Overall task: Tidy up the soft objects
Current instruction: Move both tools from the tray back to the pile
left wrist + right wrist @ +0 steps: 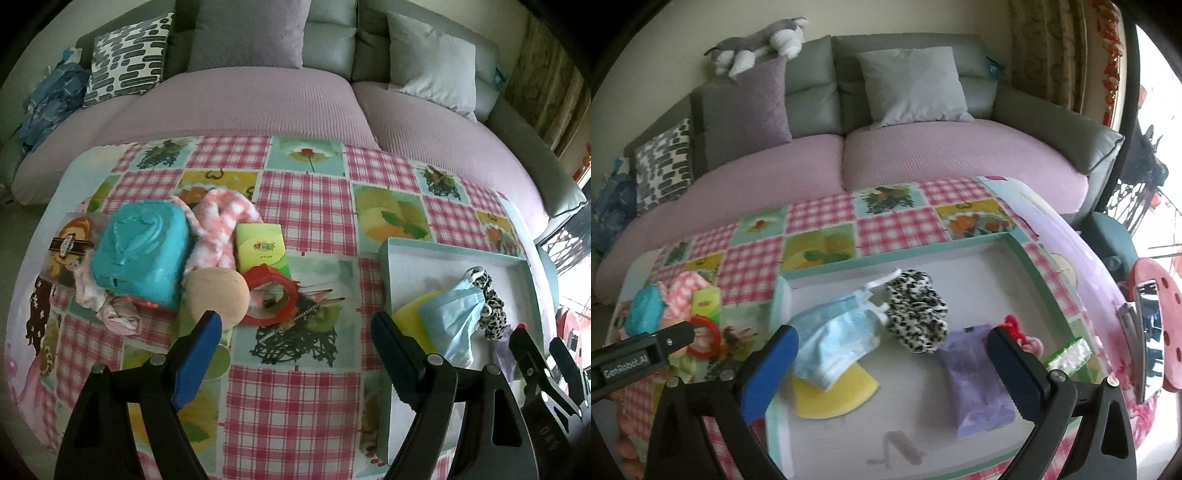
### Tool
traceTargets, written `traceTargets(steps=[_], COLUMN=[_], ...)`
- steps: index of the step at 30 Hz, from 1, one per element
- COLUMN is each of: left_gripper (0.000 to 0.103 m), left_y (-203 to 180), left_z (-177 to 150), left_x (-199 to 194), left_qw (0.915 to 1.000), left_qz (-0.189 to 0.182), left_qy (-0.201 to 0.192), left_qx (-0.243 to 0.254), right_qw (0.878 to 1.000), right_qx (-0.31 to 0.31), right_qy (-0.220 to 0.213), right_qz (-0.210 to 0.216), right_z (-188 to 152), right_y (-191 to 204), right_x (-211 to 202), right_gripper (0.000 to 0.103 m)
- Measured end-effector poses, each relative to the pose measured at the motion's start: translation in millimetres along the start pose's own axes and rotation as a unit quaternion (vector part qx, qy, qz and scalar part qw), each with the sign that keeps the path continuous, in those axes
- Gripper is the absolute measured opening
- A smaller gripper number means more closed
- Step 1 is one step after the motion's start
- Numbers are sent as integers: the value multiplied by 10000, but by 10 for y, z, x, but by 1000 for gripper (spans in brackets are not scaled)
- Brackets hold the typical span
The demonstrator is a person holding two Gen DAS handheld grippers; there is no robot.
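**A:** Where do the two claws stand?

**B:** The left gripper (297, 325) hangs over the checked tablecloth (303, 206) with its jaws spread wide and nothing between them. The right gripper (892, 350) is also spread wide and empty, above the shallow white tray (993, 273) with the teal rim.

**A:** What is already in the tray?

**B:** A light blue face mask (831, 343) lies near the tray's left side, partly on top of a yellow sponge (834, 397). Just right of the mask sits a leopard-print scrunchie (918, 314), touching the mask's straps. A lilac packet (975, 380) lies to the near right, between the right gripper's fingers as the wrist camera sees it. Something red and pink (1019, 332) peeks out behind the right finger; I cannot tell what it is.

**A:** And the things outside the tray?

**B:** They are heaped on the left of the table. A teal box (142, 251) sits far left, a pink-and-white fluffy cloth (218, 229) beside it, a green-and-yellow pack (260, 247) right of the cloth. Nearer are a beige round sponge (218, 295), just beyond the left gripper's blue fingertip, and a red ring (273, 299) touching it. A small pink fabric bundle (118, 314) lies at the box's near-left corner.

**A:** Behind the table?

**B:** A sofa (258, 99) with a lilac seat cover and cushions.
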State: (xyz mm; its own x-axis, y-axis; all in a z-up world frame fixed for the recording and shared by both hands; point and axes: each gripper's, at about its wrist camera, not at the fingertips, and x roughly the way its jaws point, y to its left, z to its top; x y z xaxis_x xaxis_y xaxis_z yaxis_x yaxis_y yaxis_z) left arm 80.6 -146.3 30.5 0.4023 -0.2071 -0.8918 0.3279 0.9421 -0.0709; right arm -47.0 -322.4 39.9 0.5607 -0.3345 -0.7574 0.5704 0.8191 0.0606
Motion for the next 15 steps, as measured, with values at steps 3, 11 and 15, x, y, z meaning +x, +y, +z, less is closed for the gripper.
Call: traceTargets(steps=[3, 11, 15], left_gripper=[83, 84, 84], left_y=[59, 307, 523], left_z=[0, -10, -26], left_x=[-69, -248, -364], left_qw=[10000, 9994, 9980], left_qz=[-7, 6, 131], left_qy=[-86, -278, -429], left_qx=[-29, -229, -437], right_qw=[10000, 9997, 9990], right_qx=[-59, -160, -370], right_qy=[-41, 161, 213], right_qz=[25, 63, 117], right_z=[-11, -63, -102], right_y=[80, 281, 455], right_x=[-25, 29, 46], right_gripper=[103, 103, 103])
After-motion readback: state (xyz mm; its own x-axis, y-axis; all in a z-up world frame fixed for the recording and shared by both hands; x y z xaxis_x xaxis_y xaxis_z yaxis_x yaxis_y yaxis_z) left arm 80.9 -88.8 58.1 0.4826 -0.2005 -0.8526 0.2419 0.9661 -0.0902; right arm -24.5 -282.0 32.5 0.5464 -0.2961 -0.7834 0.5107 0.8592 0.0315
